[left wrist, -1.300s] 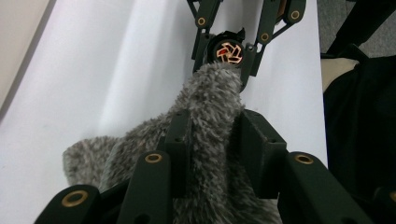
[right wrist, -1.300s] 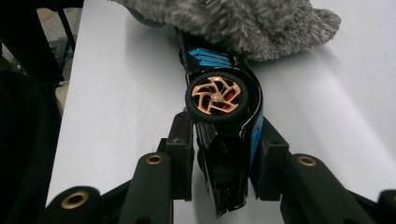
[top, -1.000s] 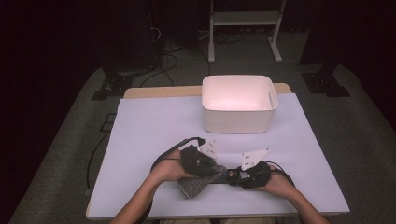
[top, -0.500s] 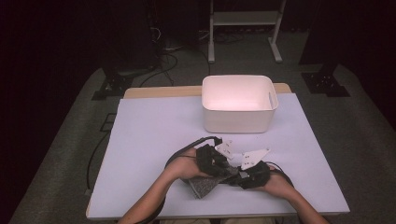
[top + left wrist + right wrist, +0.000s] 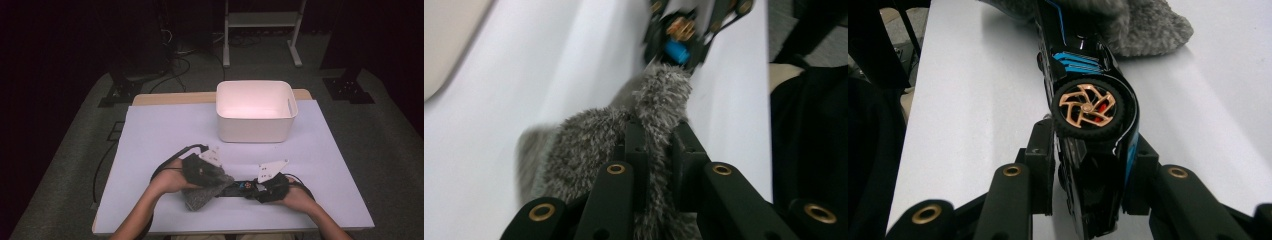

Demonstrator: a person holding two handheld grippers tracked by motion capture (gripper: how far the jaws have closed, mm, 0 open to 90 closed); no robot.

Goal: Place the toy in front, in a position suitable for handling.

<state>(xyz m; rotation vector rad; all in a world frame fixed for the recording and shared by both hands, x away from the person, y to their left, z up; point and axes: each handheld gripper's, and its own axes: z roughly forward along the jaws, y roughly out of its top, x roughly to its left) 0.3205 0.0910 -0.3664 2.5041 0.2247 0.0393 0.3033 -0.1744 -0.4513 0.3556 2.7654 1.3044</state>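
Gripping, left claw (image 5: 656, 145): jaws pinched together on a fuzzy grey cloth (image 5: 589, 150), fibres bulging out between and around the two black fingers; in the high view this claw (image 5: 202, 172) sits at lower centre-left of the frame, held by the person's left hand (image 5: 170, 179).
Gripping, right claw (image 5: 1088, 170): jaws partly spread and pressed against both flanks of a black toy car (image 5: 1088, 115), one on each side of its body; in the high view this claw (image 5: 267, 187) is at lower centre-right, in the person's right hand (image 5: 295, 195).
Toy car: glossy black with blue stripes and a copper-spoked wheel facing up in the right gripper view, so it is turned on its side; in the high view it lies low between the two claws (image 5: 240, 187), its far end reaching the cloth.
Cloth: in the high view a grey bunch (image 5: 205, 192) at lower centre, resting on the table and touching the car's end; in the right gripper view it fills the upper middle of the frame (image 5: 1148, 25), draped over the car's far end.
Table (image 5: 165, 130): white surface, both hands near its lower edge.
Bin (image 5: 256, 127): white, open-topped, upper centre of the table, well apart from both claws.
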